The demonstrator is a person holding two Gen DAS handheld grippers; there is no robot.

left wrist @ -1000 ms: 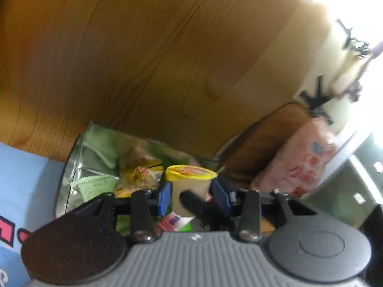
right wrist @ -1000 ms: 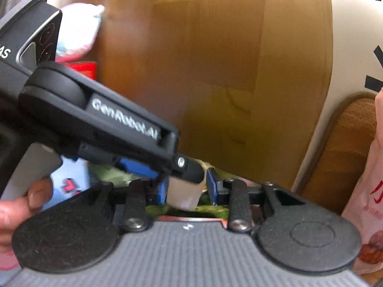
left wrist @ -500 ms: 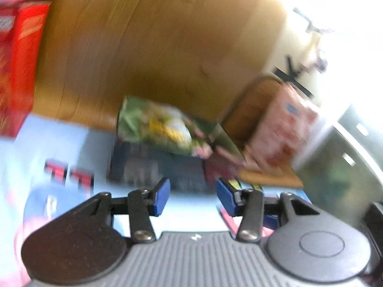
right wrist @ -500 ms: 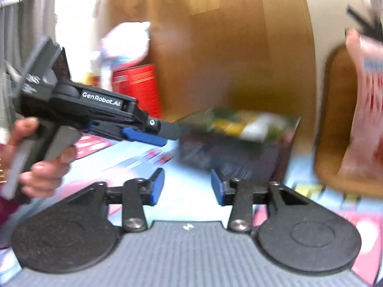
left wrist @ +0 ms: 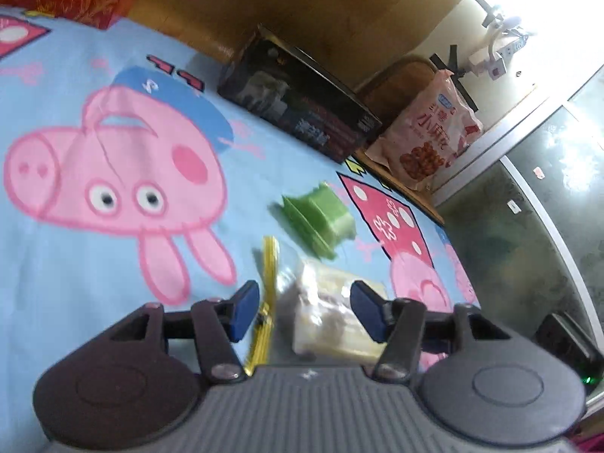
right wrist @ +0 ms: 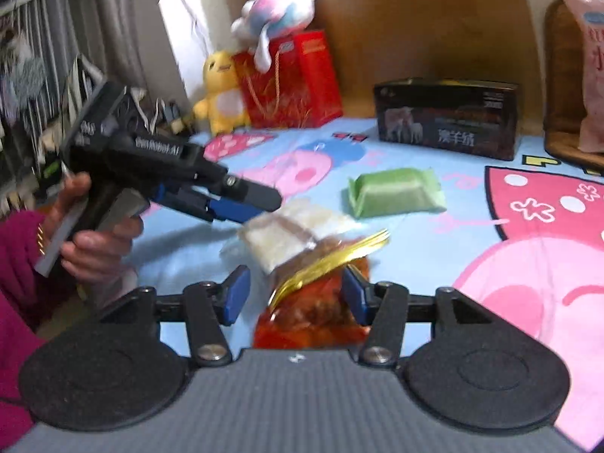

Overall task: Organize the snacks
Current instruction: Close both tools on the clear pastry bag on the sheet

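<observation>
Snacks are scattered on a soft blue cartoon-printed bedsheet (right wrist: 472, 204): a green crinkled foil packet (right wrist: 394, 191), a clear bag of pale blocky pieces (right wrist: 290, 232) and a glossy red-orange packet (right wrist: 313, 313) with a gold zip strip. The right tongs (right wrist: 296, 294) are held parted around the red-orange packet — their blue pads have just been opening, and only the right pad appears to meet it. The left tongs (left wrist: 305, 311) are likewise spread, having just been opening, with the pale bag (left wrist: 332, 317) seen between the pads, untouched. A dark glossy rectangular box (right wrist: 449, 117) stands farther back — well apart from the snacks. The left tool is gripped by a hand (right wrist: 94, 241).
</observation>
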